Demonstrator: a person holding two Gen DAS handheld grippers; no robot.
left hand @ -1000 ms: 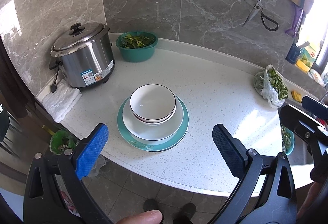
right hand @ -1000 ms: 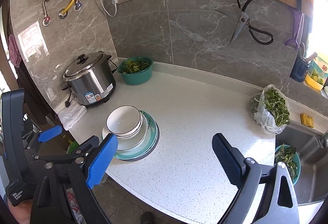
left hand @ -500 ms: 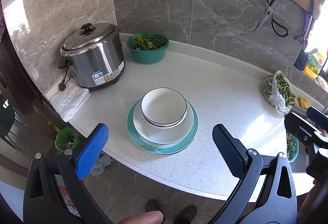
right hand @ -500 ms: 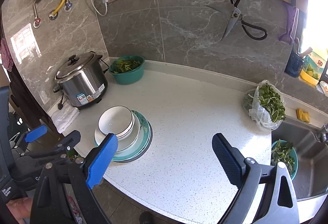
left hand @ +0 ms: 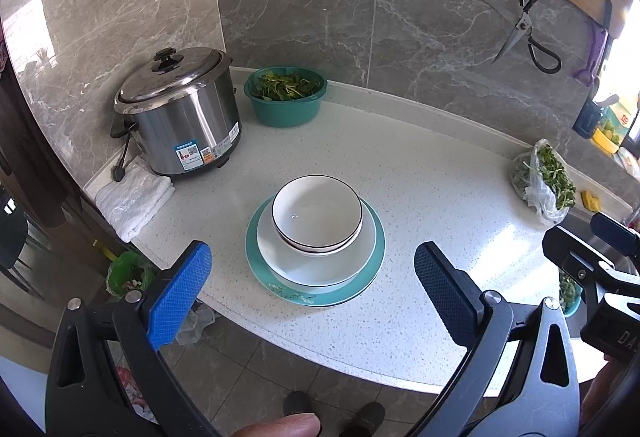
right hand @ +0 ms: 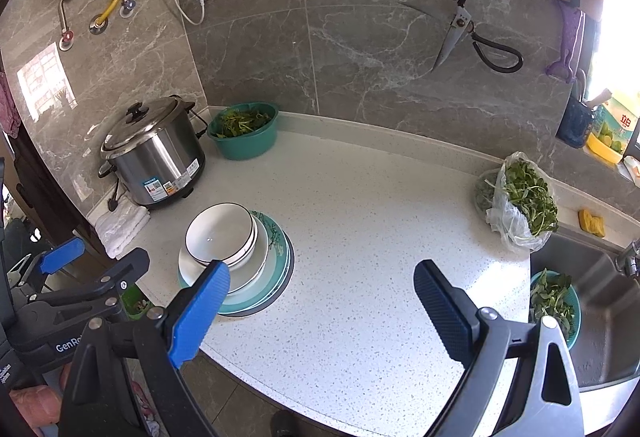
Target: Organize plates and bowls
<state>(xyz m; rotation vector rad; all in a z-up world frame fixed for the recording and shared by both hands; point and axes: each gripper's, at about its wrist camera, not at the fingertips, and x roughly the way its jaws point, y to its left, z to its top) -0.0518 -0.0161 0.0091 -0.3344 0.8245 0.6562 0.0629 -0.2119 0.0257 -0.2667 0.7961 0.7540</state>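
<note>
Looking at this, the stacking part seems basically done: white round ceramic bowls with a thin black rim sit nested on a white plate, which sits on a teal patterned plate (the right wrist view hints at more plates underneath), near the front edge of the white speckled stone counter, toward its left end. My guess is nothing's left but backing off. The left gripper hangs in front of the stack, jaws spread wide and empty; the right gripper hovers beside it, also gaping, gripping nothing
</note>
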